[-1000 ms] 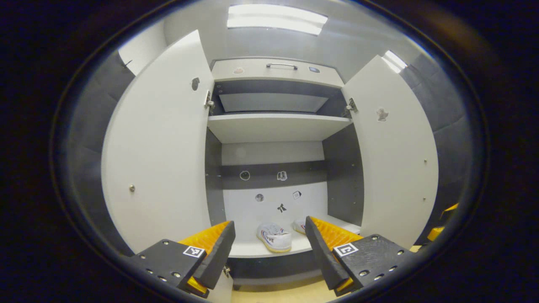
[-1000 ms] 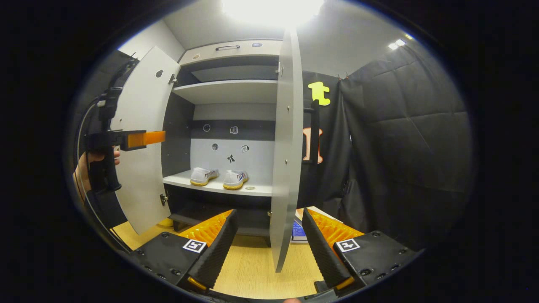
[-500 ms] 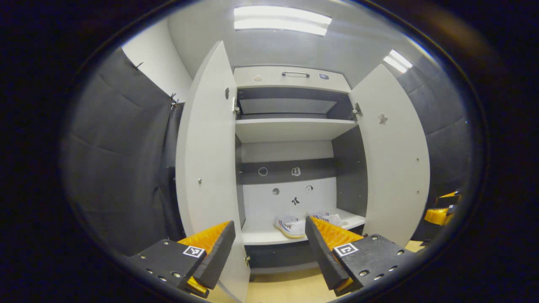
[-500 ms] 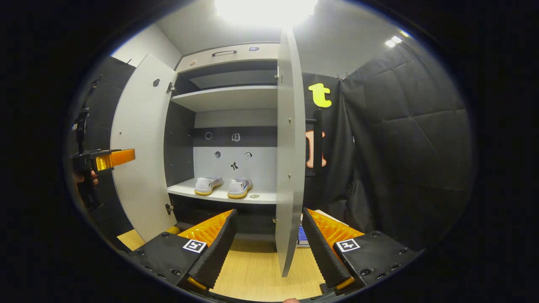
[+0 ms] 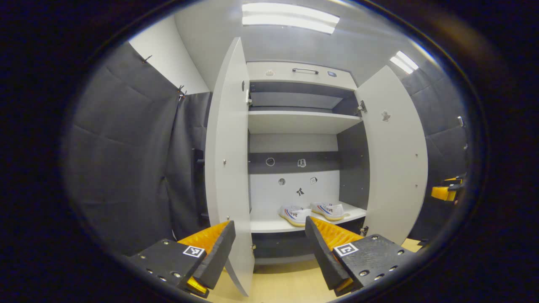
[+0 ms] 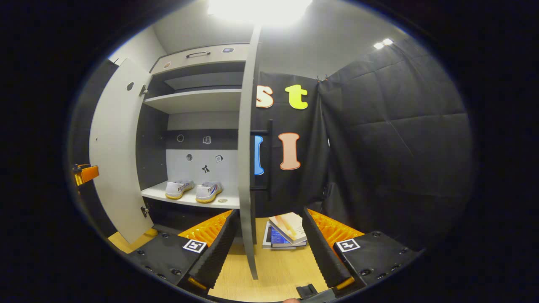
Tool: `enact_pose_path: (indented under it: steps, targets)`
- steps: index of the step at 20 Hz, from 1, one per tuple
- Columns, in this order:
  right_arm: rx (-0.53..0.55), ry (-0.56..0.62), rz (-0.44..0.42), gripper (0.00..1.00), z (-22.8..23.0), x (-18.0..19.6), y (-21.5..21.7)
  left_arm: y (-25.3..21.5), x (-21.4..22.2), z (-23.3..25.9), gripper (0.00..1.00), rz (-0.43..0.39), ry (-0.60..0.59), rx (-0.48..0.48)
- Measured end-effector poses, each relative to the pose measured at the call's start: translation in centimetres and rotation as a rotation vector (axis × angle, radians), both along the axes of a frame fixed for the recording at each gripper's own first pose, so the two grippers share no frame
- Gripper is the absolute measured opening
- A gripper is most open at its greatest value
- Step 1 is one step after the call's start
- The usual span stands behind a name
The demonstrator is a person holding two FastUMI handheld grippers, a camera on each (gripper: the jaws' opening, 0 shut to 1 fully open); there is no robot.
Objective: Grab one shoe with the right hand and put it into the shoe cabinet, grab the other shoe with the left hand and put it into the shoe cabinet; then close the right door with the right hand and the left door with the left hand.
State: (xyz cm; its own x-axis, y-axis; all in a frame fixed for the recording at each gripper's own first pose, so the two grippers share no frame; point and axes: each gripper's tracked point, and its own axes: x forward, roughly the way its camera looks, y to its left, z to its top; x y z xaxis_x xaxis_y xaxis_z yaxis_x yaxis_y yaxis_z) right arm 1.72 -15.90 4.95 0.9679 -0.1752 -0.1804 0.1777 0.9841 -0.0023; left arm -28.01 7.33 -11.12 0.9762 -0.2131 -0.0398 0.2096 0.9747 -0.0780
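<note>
Two white shoes stand side by side on the lower shelf of the shoe cabinet [image 5: 299, 122], one [image 5: 294, 214] left of the other [image 5: 330, 209]; the right gripper view shows them too [image 6: 179, 188] [image 6: 208, 191]. Both doors hang open. My left gripper [image 5: 269, 225] is open and holds nothing, with the left door [image 5: 227, 168] almost edge-on just ahead of its fingers. My right gripper [image 6: 269, 214] is open and holds nothing, with the right door [image 6: 246, 168] edge-on between its fingers, farther off. Each gripper appears small at the rim of the other's view [image 5: 446, 191] [image 6: 86, 173].
A stack of books [image 6: 286, 229] lies on the wooden floor [image 6: 269, 269] to the right of the cabinet. Black padded cloth [image 6: 391, 147] walls in the booth on both sides. An upper shelf [image 5: 301, 99] and a top drawer with a handle [image 5: 305, 70] sit above.
My left gripper has moved left, so the left door now shows edge-on. My right gripper has moved right past the right door's edge, bringing the books into view. Shoes unmoved.
</note>
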Motion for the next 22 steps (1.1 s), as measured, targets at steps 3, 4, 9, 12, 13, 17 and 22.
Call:
enact_pose_path:
  steps: [3,4,9,12,13,17,22]
  targets:
    - [-0.018,-0.017,-0.063,0.92,1.0,1.0,-2.6,0.2,-0.3,0.3,0.95,0.004,-0.012,0.012]
    - [-0.027,-0.021,-0.080,0.95,1.2,1.4,-3.4,0.2,-0.4,0.5,0.95,0.005,-0.015,0.017]
    - [-0.028,-0.033,-0.141,0.95,1.8,3.5,-5.5,0.8,-1.5,1.1,0.94,0.012,-0.027,0.026]
    - [-0.027,-0.033,-0.167,0.92,1.5,4.6,-6.0,1.8,-1.7,1.6,0.94,0.046,-0.027,0.040]
    - [-0.021,-0.028,-0.164,0.92,1.3,5.0,-5.8,2.3,-2.1,1.5,0.95,0.056,-0.024,0.040]
    - [-0.025,-0.013,-0.151,0.95,0.8,6.0,-5.0,4.7,-2.7,1.1,0.95,0.109,-0.013,0.051]
    - [-0.059,-0.015,-0.142,0.95,1.1,6.2,-4.7,7.4,-3.1,0.2,0.95,0.169,0.010,0.047]
